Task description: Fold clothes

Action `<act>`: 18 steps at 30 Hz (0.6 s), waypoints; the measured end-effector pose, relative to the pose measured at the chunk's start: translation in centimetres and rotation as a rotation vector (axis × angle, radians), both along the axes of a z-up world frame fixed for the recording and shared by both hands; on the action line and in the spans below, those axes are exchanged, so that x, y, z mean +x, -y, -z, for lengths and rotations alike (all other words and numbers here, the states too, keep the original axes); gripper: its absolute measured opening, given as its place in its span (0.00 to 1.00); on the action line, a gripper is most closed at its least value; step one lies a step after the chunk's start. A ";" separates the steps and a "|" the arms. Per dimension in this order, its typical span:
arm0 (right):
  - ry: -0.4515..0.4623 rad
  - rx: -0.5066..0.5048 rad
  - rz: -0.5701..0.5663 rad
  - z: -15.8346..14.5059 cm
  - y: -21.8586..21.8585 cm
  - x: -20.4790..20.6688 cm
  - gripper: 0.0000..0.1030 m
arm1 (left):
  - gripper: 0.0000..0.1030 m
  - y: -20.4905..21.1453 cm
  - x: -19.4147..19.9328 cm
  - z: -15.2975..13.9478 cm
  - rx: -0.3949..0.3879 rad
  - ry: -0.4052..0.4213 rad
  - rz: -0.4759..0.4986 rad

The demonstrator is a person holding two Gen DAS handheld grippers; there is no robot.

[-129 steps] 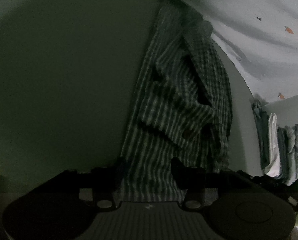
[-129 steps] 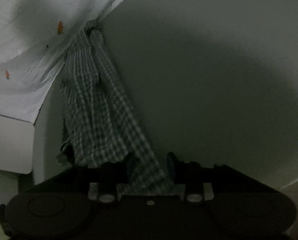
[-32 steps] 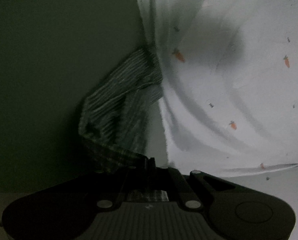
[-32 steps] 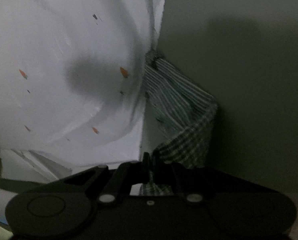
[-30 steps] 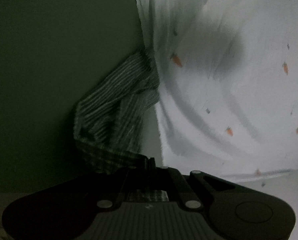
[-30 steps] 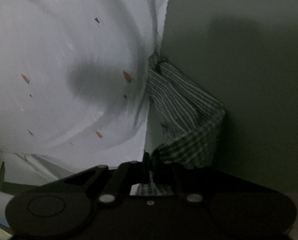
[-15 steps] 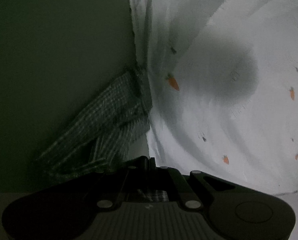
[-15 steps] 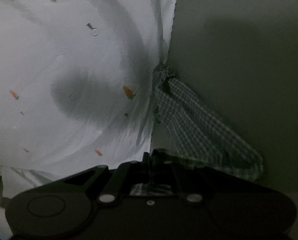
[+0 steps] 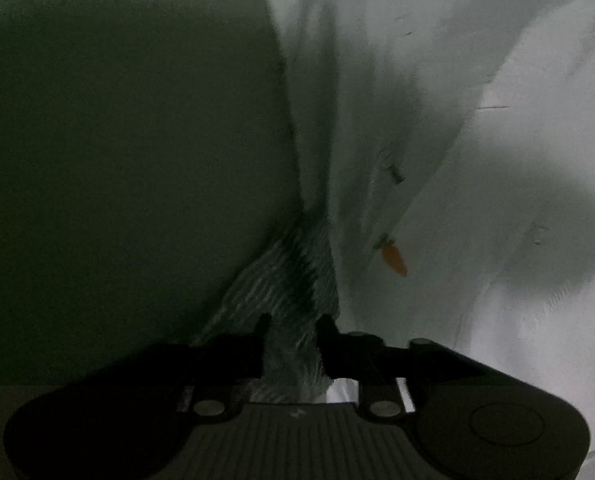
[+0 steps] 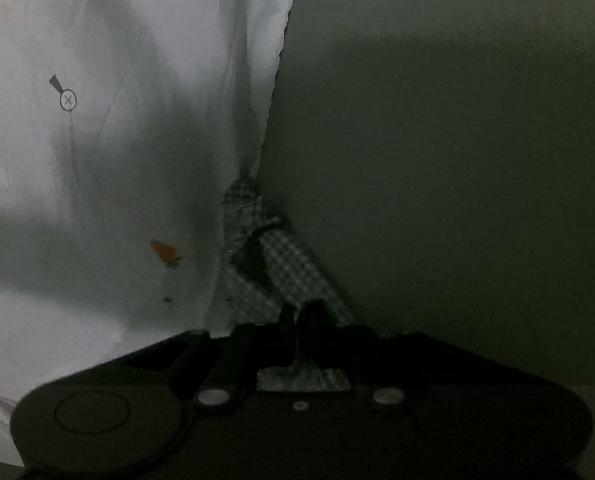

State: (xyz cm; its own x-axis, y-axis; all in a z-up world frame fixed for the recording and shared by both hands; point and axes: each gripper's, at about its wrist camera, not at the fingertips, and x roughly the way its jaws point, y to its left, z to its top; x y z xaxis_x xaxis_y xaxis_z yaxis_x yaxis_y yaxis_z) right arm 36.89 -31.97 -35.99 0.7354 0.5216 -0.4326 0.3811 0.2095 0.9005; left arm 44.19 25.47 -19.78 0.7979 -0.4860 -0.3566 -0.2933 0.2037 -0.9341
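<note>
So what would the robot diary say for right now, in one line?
step: fold clothes | left gripper: open, checked cloth between fingers | right gripper: shut on checked cloth | beside: white carrot-print sheet

Left wrist view: the dark plain surface [image 9: 129,152] fills the frame's left half, open and bare. The white carrot-print sheet [image 9: 477,160] walls the right half. The bunched checked cloth [image 9: 285,280] blocks lower centre.

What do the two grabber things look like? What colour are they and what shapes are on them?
Both are black. The left gripper has a ribbed middle panel, two round silver screws and a raised circle. The right gripper looks the same but smooth, with a small dot between its screws.
</note>
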 end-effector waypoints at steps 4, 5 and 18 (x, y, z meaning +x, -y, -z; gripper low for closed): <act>0.028 -0.066 0.037 -0.8 0.0 -1.7 0.34 | 0.39 -0.5 -0.9 -1.3 0.093 0.011 0.031; 0.033 -0.078 0.039 -1.0 0.0 -2.1 0.36 | 0.39 -0.4 -1.3 -1.4 0.118 0.005 0.049; -0.005 -0.284 -0.123 -2.1 -2.7 -2.8 0.45 | 0.44 4.8 -2.3 -2.0 0.395 -0.016 0.291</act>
